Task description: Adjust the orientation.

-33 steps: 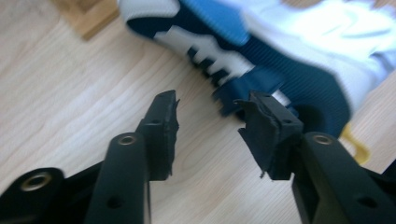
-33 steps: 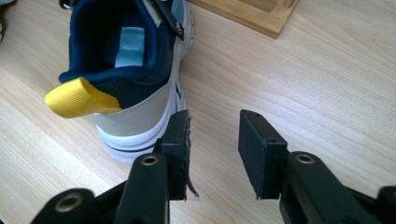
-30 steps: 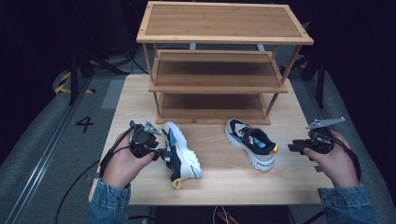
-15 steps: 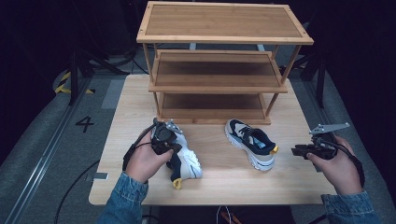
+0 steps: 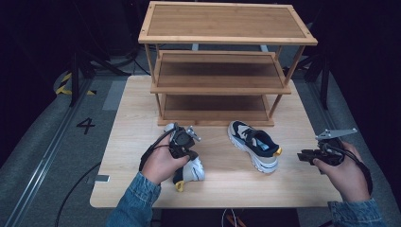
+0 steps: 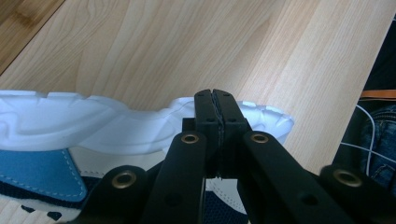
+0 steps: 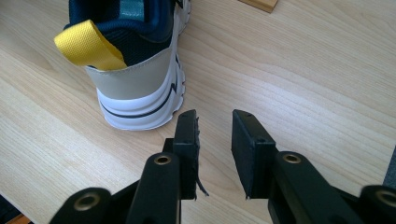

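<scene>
The left gripper [image 5: 185, 150] has slid across onto the left shoe [image 5: 193, 169] at the table's [image 5: 127, 142] seven o'clock and clamped shut on its collar, ready for lifting, while the right gripper [image 7: 215, 140] hangs part-open, empty, behind the right shoe [image 7: 135, 65].

Bare table [image 5: 222, 165] between left shoe [image 5: 194, 169] and right shoe [image 5: 253, 144]; shelf rack [image 5: 217, 90] blocks far side.
</scene>
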`<state>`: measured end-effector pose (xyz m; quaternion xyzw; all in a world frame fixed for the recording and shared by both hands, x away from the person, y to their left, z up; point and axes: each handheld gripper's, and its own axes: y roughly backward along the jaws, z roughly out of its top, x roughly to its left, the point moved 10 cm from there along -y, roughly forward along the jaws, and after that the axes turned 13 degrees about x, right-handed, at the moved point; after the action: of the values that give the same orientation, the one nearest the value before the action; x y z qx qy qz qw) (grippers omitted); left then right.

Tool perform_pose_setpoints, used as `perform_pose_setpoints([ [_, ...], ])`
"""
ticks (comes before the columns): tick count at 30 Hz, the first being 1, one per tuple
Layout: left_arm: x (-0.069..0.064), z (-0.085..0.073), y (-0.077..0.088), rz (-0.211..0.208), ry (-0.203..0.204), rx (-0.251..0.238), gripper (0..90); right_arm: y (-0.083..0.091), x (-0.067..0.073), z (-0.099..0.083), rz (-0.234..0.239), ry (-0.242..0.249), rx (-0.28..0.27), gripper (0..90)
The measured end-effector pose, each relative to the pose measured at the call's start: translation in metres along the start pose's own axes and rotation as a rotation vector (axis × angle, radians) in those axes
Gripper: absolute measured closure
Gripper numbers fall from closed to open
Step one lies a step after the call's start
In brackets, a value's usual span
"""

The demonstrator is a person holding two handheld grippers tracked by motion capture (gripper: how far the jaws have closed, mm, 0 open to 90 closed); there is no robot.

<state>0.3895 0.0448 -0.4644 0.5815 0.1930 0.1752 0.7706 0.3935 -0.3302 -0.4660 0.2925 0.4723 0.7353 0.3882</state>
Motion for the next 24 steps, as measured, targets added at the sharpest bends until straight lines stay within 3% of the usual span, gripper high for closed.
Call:
perform_pose_setpoints([
  [9, -0.001, 0.009, -0.002, 0.011, -0.004, -0.003, 89.8, 0.000, 0.001, -0.005, -0.006, -0.003, 0.002, 71.5],
  [15, -0.002, 0.026, -0.005, 0.035, -0.016, -0.022, 89.8, 0.004, -0.001, -0.014, -0.018, -0.017, 0.002, 71.0],
  [21, -0.003, 0.048, -0.013, 0.095, -0.047, 0.021, 89.6, 0.008, -0.006, -0.028, -0.033, -0.047, 0.001, 70.3],
  [22, -0.004, 0.051, -0.014, 0.101, -0.048, 0.029, 88.2, 0.009, -0.007, -0.030, -0.034, -0.053, 0.003, 70.2],
  [24, -0.009, 0.060, -0.012, 0.094, -0.056, -0.009, 79.6, 0.012, -0.008, -0.034, -0.043, -0.058, -0.002, 69.9],
])
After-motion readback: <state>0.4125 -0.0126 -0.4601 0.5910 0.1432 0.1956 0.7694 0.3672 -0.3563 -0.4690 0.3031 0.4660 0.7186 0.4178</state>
